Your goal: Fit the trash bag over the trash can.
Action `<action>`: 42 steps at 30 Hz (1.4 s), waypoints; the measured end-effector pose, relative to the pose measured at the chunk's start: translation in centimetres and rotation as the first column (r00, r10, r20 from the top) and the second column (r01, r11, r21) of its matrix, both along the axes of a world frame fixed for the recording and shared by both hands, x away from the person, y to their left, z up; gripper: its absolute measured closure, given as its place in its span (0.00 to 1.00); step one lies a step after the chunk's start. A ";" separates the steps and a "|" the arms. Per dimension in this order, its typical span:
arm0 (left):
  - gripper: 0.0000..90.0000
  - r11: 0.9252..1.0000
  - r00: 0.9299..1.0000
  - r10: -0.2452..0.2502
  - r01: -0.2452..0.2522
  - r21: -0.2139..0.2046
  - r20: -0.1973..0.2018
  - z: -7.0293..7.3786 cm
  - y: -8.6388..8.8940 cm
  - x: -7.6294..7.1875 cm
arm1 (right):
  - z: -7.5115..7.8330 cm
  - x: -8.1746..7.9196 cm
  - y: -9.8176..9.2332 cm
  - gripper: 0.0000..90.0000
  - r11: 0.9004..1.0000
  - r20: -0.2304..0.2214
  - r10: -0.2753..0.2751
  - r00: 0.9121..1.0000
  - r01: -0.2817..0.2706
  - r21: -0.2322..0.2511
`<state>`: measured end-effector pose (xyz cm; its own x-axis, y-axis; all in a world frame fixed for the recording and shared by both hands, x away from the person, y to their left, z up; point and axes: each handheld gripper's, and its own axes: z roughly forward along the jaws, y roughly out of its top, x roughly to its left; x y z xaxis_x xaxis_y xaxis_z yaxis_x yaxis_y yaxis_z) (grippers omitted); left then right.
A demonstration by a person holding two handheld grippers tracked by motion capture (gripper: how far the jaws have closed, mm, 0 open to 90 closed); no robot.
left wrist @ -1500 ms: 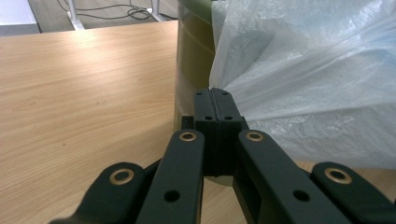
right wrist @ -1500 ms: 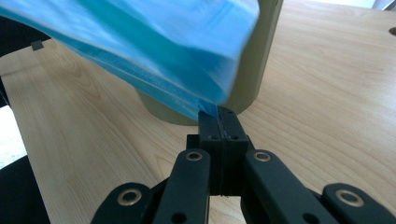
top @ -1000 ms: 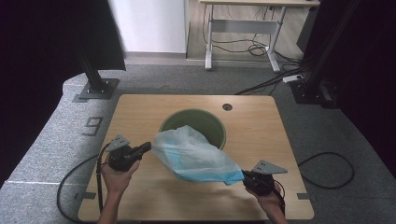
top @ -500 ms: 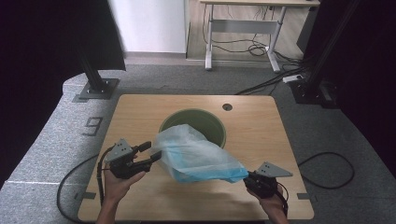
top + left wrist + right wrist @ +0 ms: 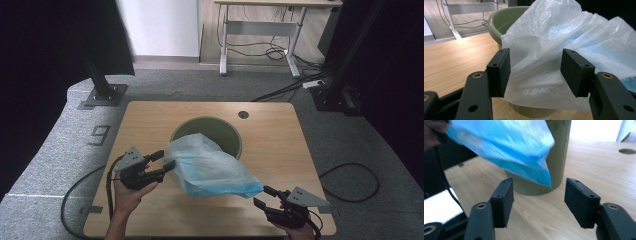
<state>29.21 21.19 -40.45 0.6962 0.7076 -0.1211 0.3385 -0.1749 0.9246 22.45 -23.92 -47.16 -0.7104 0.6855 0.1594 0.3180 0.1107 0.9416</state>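
Note:
A translucent blue plastic bag (image 5: 210, 167) lies slumped over the near rim of a green bin (image 5: 220, 125) at the middle of the wooden table (image 5: 280, 145). My left gripper (image 5: 164, 161) is open at the bag's left end. Its jaws have just sprung apart and then eased in a little. In the left gripper view the bag's (image 5: 544, 50) crumpled edge sits loosely between the pads of that gripper (image 5: 535, 67). My right gripper (image 5: 263, 196) is open near the front right; its jaws have just been opening. Nothing lies between the jaws of that gripper (image 5: 539, 200). The bag's corner (image 5: 506, 145) hangs ahead of them, in front of the bin (image 5: 559, 145).
A round hole (image 5: 243, 114) is cut in the table near its far edge. Black stand bases sit on the grey floor at the left (image 5: 102, 95) and right (image 5: 332, 97). A desk frame (image 5: 260, 30) with cables stands at the back. A cable (image 5: 350, 182) loops right of the table.
Both grippers went from shut on the bag's ends to open, letting it go. The right gripper drew back toward the near right. The bag stays draped on the bin.

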 end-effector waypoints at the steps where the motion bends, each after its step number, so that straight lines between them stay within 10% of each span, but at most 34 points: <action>1: 0.46 1.000 1.000 0.000 0.000 0.001 -0.001 0.0 0.0 0.0 | 0.3 -0.2 -0.1 0.41 1.000 0.005 -0.003 1.000 0.003 0.006; 15: 0.47 1.000 1.000 0.000 0.000 0.013 -0.007 0.1 -0.5 0.1 | 5.0 0.5 2.1 0.31 0.998 0.099 0.061 0.993 -0.062 0.010; 22: 0.47 1.000 1.000 0.000 0.000 0.022 -0.010 0.1 -0.6 0.1 | 4.9 2.9 5.1 0.28 0.995 0.055 0.102 0.993 -0.101 -0.026; 32: 0.47 0.999 1.000 -0.001 0.001 0.032 -0.006 -0.1 -0.6 -0.1 | 4.7 5.1 6.9 0.85 0.991 0.022 0.114 0.993 -0.112 -0.078; 42: 0.47 0.999 1.000 -0.010 0.010 0.037 0.007 0.2 -0.8 -0.3 | 6.1 5.5 6.3 0.96 0.994 0.072 0.108 0.992 -0.107 -0.011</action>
